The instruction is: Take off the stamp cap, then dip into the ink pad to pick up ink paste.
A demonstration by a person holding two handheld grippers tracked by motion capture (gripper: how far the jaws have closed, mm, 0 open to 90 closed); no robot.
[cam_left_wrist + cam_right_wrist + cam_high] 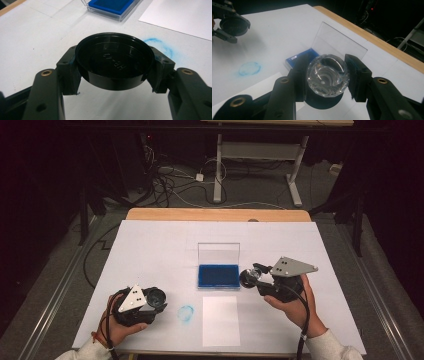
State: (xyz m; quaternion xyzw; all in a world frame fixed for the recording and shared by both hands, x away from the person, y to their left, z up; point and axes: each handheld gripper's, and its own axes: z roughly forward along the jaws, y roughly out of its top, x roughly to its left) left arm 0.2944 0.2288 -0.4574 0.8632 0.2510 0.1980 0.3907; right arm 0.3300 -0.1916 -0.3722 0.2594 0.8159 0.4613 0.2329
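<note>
A: Status of the left gripper (113, 82)?

B: Jaws clamped on the black cap (114, 62), one pad on each side of its rim, hollow side up. In the high view it sits near-left of the blue ink pad (218, 275), well apart from it.

A: And the right gripper (327, 77)?

B: Jaws clamped on the clear faceted stamp (327, 75), held above the table (150, 240) just to the right of the ink pad. The pad's transparent lid (218, 254) stands upright at its far edge.

A: Progress?

B: The cap is off and the pad is open. A blue ring print (186, 313) lies on the table near-left of the pad. The white paper sheet (220, 320), directly on the near side of the pad, looks unmarked. Judged remaining: ink the stamp, press it on the sheet, refit the cap.
</note>
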